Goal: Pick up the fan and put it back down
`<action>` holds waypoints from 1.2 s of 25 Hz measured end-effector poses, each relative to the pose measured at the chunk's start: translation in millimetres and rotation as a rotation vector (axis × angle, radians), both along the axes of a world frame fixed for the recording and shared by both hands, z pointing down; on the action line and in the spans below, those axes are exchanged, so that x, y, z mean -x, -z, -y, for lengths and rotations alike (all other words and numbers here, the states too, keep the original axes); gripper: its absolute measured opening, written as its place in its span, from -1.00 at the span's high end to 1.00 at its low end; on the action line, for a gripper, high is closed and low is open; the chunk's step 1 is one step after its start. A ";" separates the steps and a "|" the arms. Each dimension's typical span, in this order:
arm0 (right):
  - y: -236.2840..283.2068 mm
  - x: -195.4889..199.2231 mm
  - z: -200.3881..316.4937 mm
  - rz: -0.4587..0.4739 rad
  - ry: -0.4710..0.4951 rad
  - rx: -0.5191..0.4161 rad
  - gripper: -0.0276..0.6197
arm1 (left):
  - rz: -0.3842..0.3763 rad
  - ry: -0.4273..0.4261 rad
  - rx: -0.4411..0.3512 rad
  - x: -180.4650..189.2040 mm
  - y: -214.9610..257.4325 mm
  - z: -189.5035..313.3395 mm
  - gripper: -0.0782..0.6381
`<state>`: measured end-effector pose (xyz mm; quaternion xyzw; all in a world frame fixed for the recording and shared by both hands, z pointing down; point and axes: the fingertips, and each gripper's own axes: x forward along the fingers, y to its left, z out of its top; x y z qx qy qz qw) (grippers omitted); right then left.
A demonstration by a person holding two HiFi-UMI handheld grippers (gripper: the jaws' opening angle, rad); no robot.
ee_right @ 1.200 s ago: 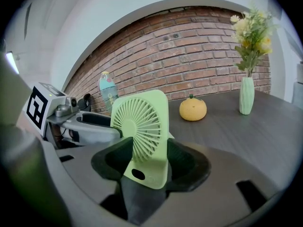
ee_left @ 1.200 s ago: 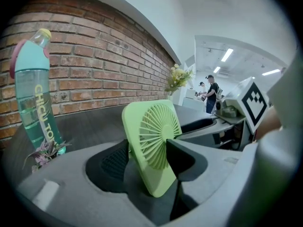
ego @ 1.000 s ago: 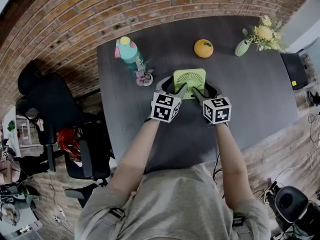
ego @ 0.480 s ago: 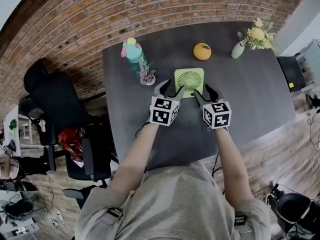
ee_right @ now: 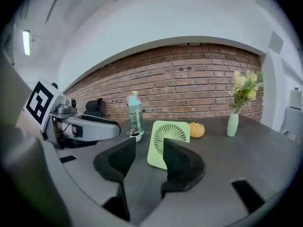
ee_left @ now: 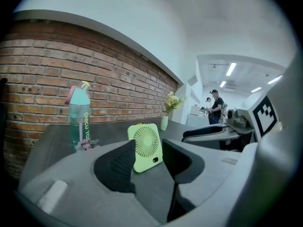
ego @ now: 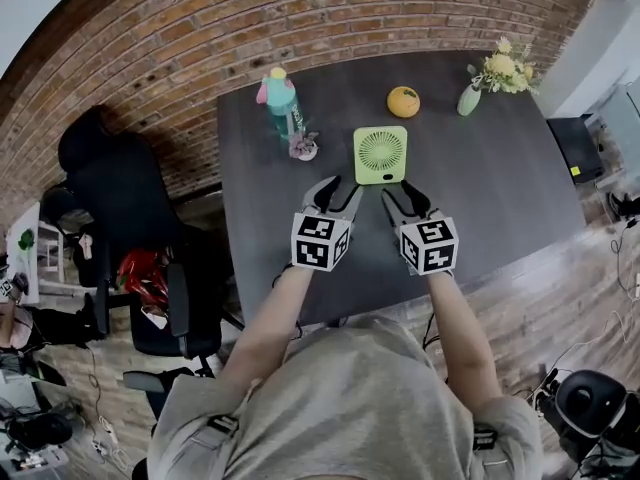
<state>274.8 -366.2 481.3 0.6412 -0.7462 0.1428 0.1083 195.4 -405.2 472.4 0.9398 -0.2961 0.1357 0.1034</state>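
fan: i'm seeing it standing ahead, apart, equally near left claw and right claw, both closing on nothing.

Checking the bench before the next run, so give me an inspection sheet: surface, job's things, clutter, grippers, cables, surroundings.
Surface: dark grey table.
Job's things: green fan upright on the table, not gripped.
Clutter: water bottle, small potted plant, orange fruit, vase of yellow flowers.
Grippers: left gripper and right gripper short of the fan, jaws closing, nothing between them.
Cables: loose cables on the floor, right.
Surroundings: brick wall, black office chair, person far off.
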 end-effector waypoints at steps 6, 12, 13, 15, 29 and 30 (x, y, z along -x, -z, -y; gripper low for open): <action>12.1 33.6 -44.6 -0.013 -0.006 -0.026 0.62 | -0.031 0.034 0.003 40.7 6.8 -43.4 0.54; 17.4 65.6 -96.9 0.014 -0.029 -0.052 0.81 | -0.057 0.045 0.026 83.4 7.7 -93.1 0.61; 18.1 71.3 -106.0 0.026 -0.035 -0.057 0.82 | -0.059 0.046 0.029 90.6 6.7 -102.2 0.62; 19.0 84.4 -123.9 0.037 -0.044 -0.066 0.84 | -0.063 0.049 0.038 105.7 4.0 -120.0 0.63; 19.3 185.3 -250.3 0.031 -0.006 -0.102 0.91 | -0.069 0.072 0.044 205.3 0.7 -247.0 0.66; 19.4 192.3 -258.7 0.031 0.000 -0.105 0.91 | -0.069 0.075 0.043 211.9 0.3 -256.0 0.66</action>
